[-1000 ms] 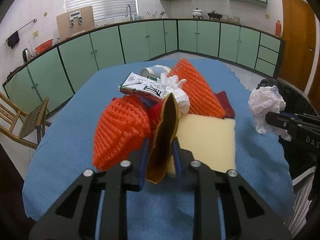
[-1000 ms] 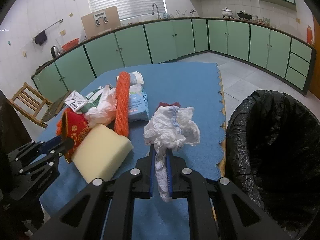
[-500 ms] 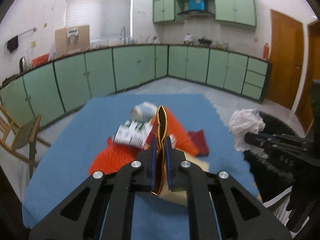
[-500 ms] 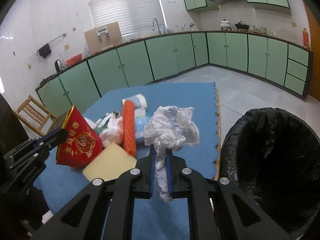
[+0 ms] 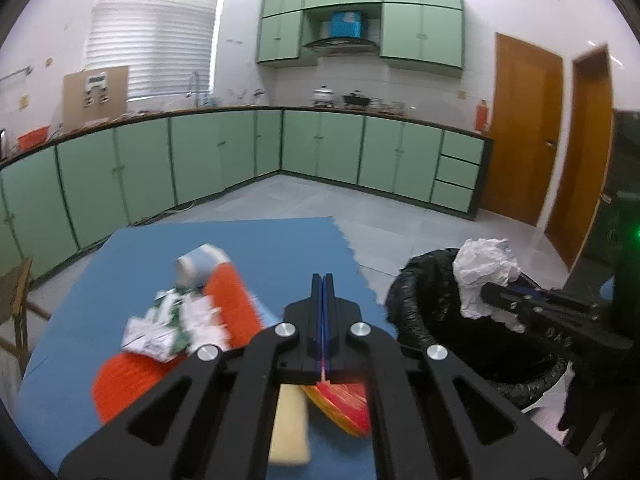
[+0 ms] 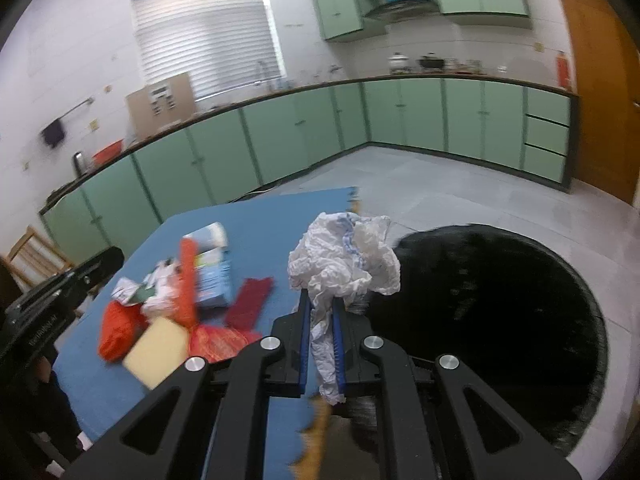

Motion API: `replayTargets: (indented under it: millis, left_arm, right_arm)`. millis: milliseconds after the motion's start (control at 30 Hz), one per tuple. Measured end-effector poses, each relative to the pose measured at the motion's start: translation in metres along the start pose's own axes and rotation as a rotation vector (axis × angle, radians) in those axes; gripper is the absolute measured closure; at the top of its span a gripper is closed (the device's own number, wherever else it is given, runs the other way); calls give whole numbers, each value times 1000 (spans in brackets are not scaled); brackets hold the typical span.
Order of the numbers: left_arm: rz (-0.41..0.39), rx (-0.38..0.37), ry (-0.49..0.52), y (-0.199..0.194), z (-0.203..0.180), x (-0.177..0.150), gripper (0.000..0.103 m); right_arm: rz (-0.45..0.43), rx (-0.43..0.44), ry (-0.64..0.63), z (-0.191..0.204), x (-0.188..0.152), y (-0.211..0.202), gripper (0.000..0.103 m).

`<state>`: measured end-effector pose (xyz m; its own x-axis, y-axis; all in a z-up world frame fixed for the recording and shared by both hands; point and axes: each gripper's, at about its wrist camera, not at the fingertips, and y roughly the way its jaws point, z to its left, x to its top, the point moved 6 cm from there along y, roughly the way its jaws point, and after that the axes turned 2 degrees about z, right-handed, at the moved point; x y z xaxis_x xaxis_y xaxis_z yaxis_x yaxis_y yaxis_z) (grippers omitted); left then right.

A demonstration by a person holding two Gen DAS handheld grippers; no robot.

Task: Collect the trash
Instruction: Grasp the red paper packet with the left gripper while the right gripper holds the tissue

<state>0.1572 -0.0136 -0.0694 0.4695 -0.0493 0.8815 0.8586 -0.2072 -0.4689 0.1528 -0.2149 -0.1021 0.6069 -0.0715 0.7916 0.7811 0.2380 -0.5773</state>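
My right gripper (image 6: 320, 304) is shut on a crumpled white tissue (image 6: 344, 256), held at the near rim of the black-lined trash bin (image 6: 500, 320). In the left wrist view the tissue (image 5: 484, 272) hangs over the bin (image 5: 424, 320). My left gripper (image 5: 322, 284) has its jaws pressed together, raised above the blue table (image 5: 240, 248). A red and gold wrapper (image 5: 340, 404) shows under its fingers; whether the fingers pinch it I cannot tell. In the right wrist view the wrapper (image 6: 220, 340) appears to lie on the table.
On the table lie orange foam nets (image 6: 116, 332), a yellow sponge (image 6: 160, 352), a dark red cloth (image 6: 250, 300), a blue packet (image 6: 214, 276), a green-white carton (image 5: 160, 324) and a paper cup (image 5: 196, 264). A wooden chair (image 6: 32, 252) stands left.
Both grippers have risen and swung right toward the bin. The tissue has moved from over the table to the bin's rim. The red wrapper has dropped from between the left fingers to below them.
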Motion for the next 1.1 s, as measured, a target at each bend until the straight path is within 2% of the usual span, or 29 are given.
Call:
replayTargets:
  millis: [167, 267, 333, 367, 400, 467, 700, 833, 967, 1100]
  left_arm:
    - [63, -2, 2, 27, -4, -18, 103]
    - [107, -14, 1, 28, 1, -27, 103]
    - [136, -24, 11, 26, 4, -36, 99]
    - [148, -33, 14, 24, 5, -42, 93]
    - [170, -44, 17, 24, 4, -50, 76]
    - [194, -42, 12, 21, 6, -61, 57]
    - [257, -71, 21, 27, -3, -90, 52]
    - [299, -57, 48, 37, -8, -110, 48]
    - [346, -43, 42, 48, -7, -124, 39]
    - [348, -66, 43, 54, -8, -127, 27]
  right_arm:
    - [22, -44, 38, -24, -11, 2, 93]
    - [33, -47, 35, -25, -18, 6, 93]
    - [39, -46, 27, -23, -19, 10, 93]
    - [41, -42, 27, -21, -20, 12, 93]
    - [40, -39, 28, -20, -24, 11, 93]
    - [46, -32, 28, -17, -27, 14, 93]
    - [77, -39, 19, -12, -46, 10, 93]
    - [88, -44, 31, -16, -53, 7, 93]
    - [97, -46, 39, -19, -55, 9, 93]
    - [101, -43, 44, -21, -57, 12, 93]
